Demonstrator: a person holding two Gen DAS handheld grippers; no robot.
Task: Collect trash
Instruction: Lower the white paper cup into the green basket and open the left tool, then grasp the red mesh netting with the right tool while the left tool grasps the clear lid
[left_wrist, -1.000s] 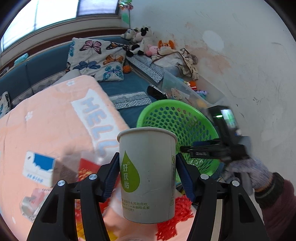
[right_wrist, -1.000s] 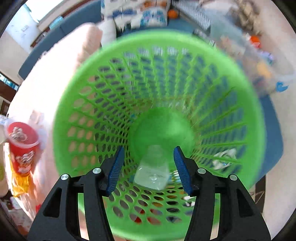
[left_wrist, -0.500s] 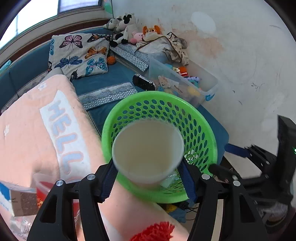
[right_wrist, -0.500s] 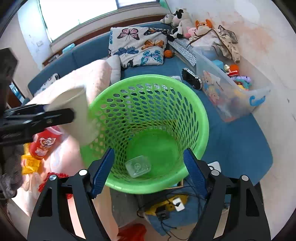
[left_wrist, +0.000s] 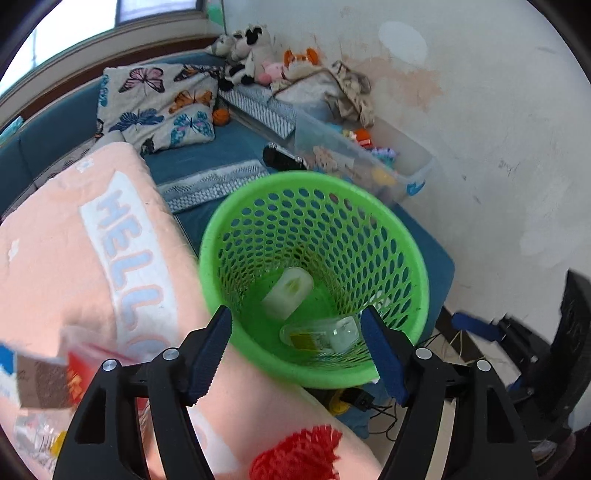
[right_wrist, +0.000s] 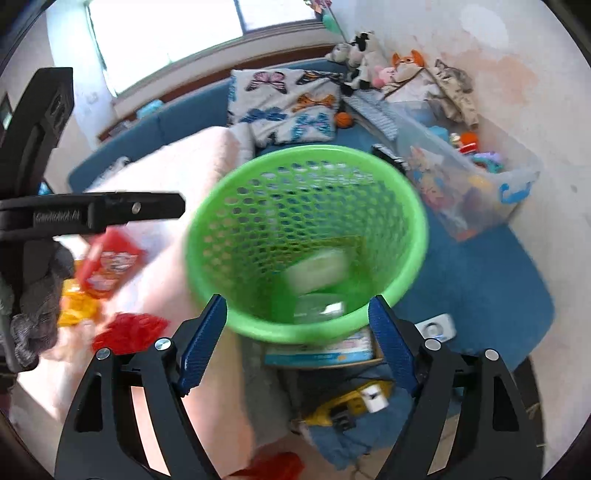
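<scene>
Left gripper (left_wrist: 297, 350) is spread wide, blue pads (left_wrist: 208, 354) apart with nothing between them, hanging just above the near rim of the green basket (left_wrist: 229, 221). No contact with the rim that can be made out. Right gripper (right_wrist: 295, 345) is just as wide, jaws parted and empty, poised over the basket's (right_wrist: 417, 236) near edge from its own side; the picture there is smeared, so touching or not cannot be told.

Down in the basket, on the floor of it, lies the paper cup (left_wrist: 288, 297) on its side, and nearer, just beside it, a clear plastic container (left_wrist: 319, 334) with a yellowish label. In the right view the cup (right_wrist: 319, 271) is only a pale blur.

To the left, a pink blanket (left_wrist: 74, 258) touches the basket's side, with a red snack packet (right_wrist: 109, 267) lying on it. Farther back, a butterfly pillow (left_wrist: 159, 107) on the blue sofa, and to the right a clear toy bin (left_wrist: 369, 162) against the wall.
</scene>
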